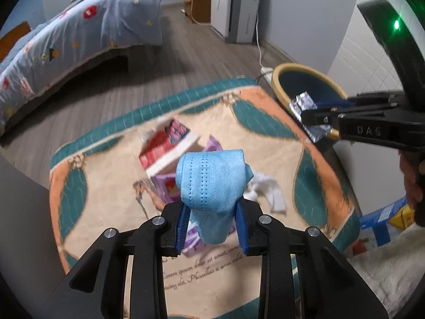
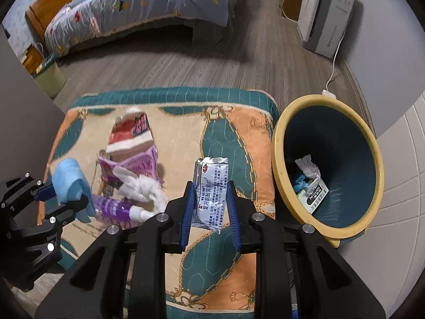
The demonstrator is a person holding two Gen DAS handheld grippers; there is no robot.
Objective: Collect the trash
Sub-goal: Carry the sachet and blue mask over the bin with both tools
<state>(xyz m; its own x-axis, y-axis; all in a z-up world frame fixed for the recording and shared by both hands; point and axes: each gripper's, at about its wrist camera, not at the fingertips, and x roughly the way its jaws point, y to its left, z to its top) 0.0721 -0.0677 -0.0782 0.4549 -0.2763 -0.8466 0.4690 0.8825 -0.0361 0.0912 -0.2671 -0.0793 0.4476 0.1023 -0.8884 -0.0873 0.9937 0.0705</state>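
Observation:
My left gripper (image 1: pixel 212 212) is shut on a folded blue face mask (image 1: pixel 211 180) and holds it above the patterned cushion (image 1: pixel 265 133); it also shows in the right wrist view (image 2: pixel 66 188). My right gripper (image 2: pixel 211 199) is shut on a silver medicine sachet (image 2: pixel 211 186) above the cushion's right side, just left of the bin; the sachet shows in the left wrist view (image 1: pixel 305 111). The trash bin (image 2: pixel 281 138), yellow-rimmed with a dark blue inside, stands right of the cushion and holds several discarded items (image 2: pixel 309 183).
On the cushion (image 2: pixel 233 138) lie a red and white packet (image 2: pixel 130 133), a purple wrapper (image 2: pixel 140 162), a crumpled white tissue (image 2: pixel 140 188) and a purple bottle (image 2: pixel 114 207). A bed (image 2: pixel 138 8), a white appliance (image 2: pixel 326 13) with its cable, and wood floor lie beyond.

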